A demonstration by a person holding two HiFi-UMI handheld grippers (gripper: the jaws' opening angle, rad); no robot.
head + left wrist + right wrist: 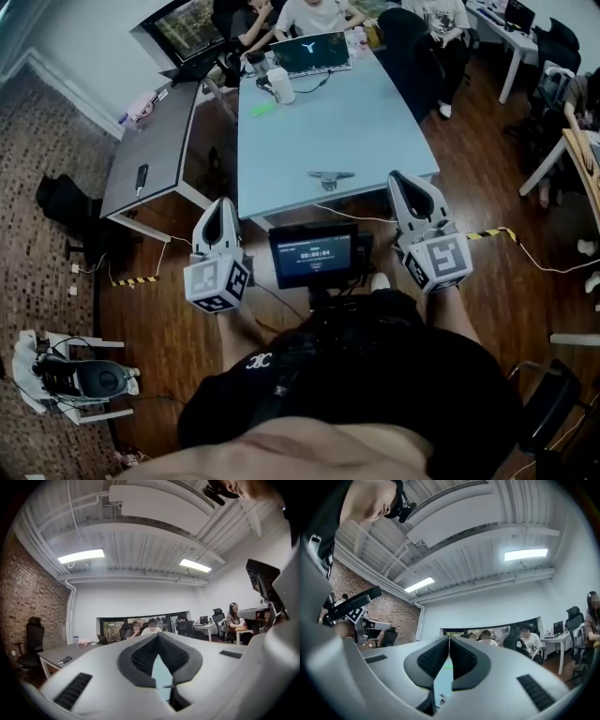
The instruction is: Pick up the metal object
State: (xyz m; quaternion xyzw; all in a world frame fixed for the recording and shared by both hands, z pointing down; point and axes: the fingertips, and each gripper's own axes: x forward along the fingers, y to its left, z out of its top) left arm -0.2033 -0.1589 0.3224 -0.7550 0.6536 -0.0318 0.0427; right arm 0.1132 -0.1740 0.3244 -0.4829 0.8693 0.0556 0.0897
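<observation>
Left fingers [140, 656]: the dark ribbed pads meet at their tips, and the narrow slot lower down shows only pale blue tabletop; nothing is between them.
Right fingers [433, 658]: pressed together along most of their length, nothing clamped.
Left gripper [225, 202]: held at the near left corner of the table, tips just over the edge, its marker cube [216, 284] toward the person.
Right gripper [404, 175]: held at the near right corner, tips over the tabletop, its marker cube [437, 262] toward the person.
Metal object [331, 176]: lies flat on the table near its front edge, between the two grippers and closer to the right one; neither touches it.
Table [366, 131]: pale blue and mostly bare on the near half.
Far end of table: an open laptop [310, 52], a white cup [280, 84] beside it, and a small green item [262, 109] nearer the left edge.
Small screen [313, 255]: mounted in front of the person, between the grippers, lit.
Grey desk [155, 141]: stands to the left of the blue table with a dark phone [142, 176] lying on it.
People: several sit at the far end of the table.
Floor [169, 337]: dark wood boards.
</observation>
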